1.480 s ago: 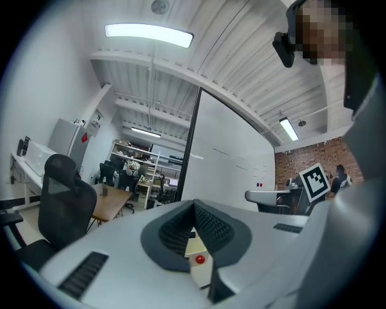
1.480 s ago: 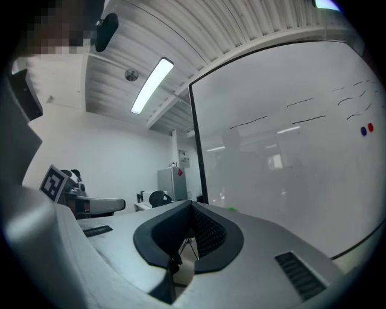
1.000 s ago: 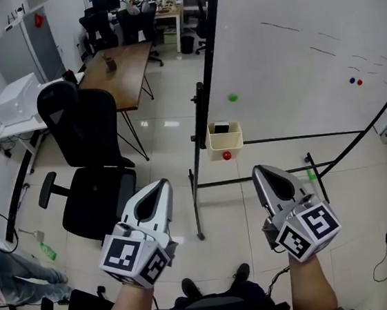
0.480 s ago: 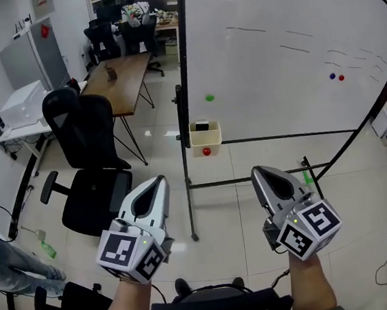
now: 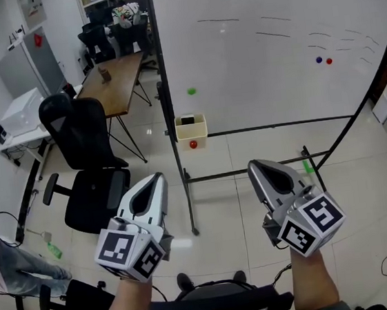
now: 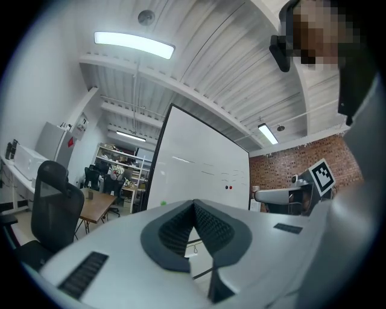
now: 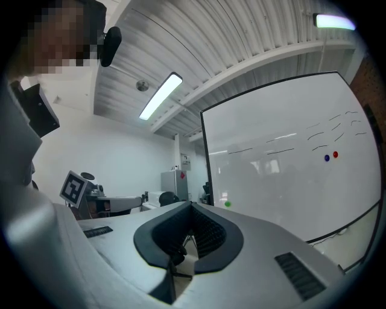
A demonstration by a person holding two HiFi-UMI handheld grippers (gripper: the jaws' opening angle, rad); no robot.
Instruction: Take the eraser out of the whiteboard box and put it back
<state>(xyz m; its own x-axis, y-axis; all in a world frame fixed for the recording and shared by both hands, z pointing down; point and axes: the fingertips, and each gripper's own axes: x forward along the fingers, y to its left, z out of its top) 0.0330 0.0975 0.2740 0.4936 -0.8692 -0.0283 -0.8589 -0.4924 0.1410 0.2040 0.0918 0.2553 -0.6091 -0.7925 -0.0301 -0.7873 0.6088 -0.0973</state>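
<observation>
A cream whiteboard box hangs at the lower left corner of the whiteboard, with a red magnet under it. The dark eraser sits inside the box. My left gripper and right gripper are held level side by side, well short of the board, both shut with nothing between the jaws. The left gripper view shows the left gripper with the whiteboard beyond it. In the right gripper view, the board stands ahead of the right gripper.
The board's black stand reaches across the floor ahead. A black office chair and a wooden table stand to the left. A person's legs and a green bottle are at far left. Cables lie at the right edge.
In the head view the whiteboard and its box have slid left and slightly up. Both grippers stay shut and keep their place in the view.
</observation>
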